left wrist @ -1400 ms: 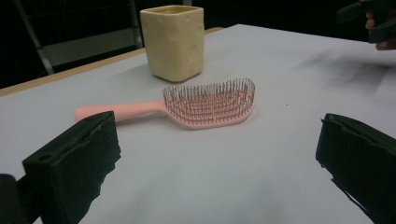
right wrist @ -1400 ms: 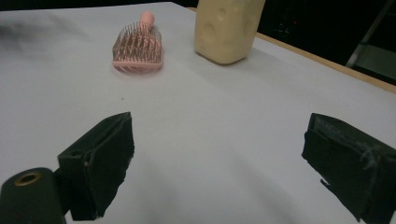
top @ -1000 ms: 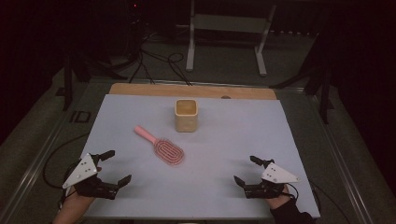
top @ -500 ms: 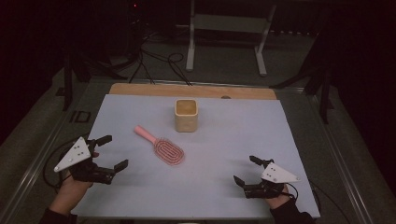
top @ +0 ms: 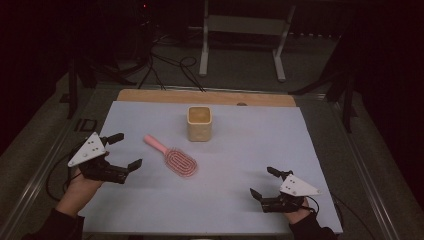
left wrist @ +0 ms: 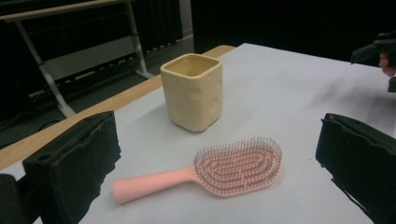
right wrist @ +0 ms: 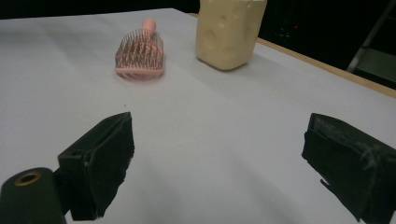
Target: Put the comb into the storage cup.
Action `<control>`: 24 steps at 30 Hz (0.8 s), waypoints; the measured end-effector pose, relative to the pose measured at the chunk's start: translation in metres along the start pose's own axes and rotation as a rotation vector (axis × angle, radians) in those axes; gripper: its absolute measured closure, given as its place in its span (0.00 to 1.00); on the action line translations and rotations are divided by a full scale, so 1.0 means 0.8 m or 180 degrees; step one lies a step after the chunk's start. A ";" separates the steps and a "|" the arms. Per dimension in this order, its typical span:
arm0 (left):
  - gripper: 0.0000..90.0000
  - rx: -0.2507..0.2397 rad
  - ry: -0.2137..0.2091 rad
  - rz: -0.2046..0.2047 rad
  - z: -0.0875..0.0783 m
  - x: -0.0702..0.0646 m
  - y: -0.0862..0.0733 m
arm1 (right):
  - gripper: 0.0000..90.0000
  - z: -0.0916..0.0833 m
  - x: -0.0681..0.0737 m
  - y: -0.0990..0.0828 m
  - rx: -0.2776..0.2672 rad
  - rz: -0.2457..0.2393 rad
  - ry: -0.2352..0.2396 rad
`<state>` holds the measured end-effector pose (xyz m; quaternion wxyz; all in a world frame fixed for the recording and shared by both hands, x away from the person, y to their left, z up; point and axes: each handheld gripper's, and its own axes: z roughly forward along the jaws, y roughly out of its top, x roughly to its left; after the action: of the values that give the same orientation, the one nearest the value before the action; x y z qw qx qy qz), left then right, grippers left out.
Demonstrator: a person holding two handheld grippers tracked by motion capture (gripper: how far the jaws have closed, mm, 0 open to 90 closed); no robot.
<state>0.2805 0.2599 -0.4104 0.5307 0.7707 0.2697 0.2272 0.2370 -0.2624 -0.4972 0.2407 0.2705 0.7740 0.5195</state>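
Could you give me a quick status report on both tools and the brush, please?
Left tool open, facing the brush. Right tool open, low at the near right. Brush flat, bristles up, beside the cup, untouched. Nothing in the way.

My two black-jawed grippers, the left gripper (top: pixel 121 151) and the right gripper (top: pixel 264 183), are each wearing a pale grey three-cornered plate dotted with small dark holes. Between them a pink plastic hairbrush (top: pixel 172 157) is showing rows of fine, darker pink bristles in looping oval lines. A cream-yellow square ceramic cup (top: pixel 199 123) is standing plain, dimpled on its sides. The light blue-grey table cover (top: pixel 260 145) is giving way to a tan wooden edge strip (top: pixel 150 96).
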 end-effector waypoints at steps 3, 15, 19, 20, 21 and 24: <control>0.00 0.0043 0.0021 -0.0016 0.007 0.005 0.004 | 0.10 0.001 0.000 0.000 0.0001 0.0007 0.0009; 0.00 0.0406 0.0212 -0.0056 0.041 0.023 0.018 | 0.10 0.002 0.000 0.000 -0.0001 0.0009 0.0022; 0.00 0.0490 0.0248 -0.0055 0.051 0.027 0.019 | 0.10 0.002 0.000 0.000 -0.0006 0.0010 0.0022; 0.00 0.0512 0.0279 -0.0025 0.054 0.028 0.019 | 0.10 0.002 0.001 0.000 0.0001 0.0008 0.0027; 0.00 0.0520 0.0291 -0.0026 0.057 0.028 0.019 | 0.10 0.002 0.001 0.000 0.0001 0.0008 0.0027; 0.00 0.0571 0.0294 -0.0032 0.065 0.033 0.020 | 0.10 0.002 0.001 0.001 -0.0011 0.0007 0.0025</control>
<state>0.3362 0.2360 -0.4114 0.4478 0.8025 0.3170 0.2348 0.2378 -0.2607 -0.4973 0.2374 0.2689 0.7738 0.5222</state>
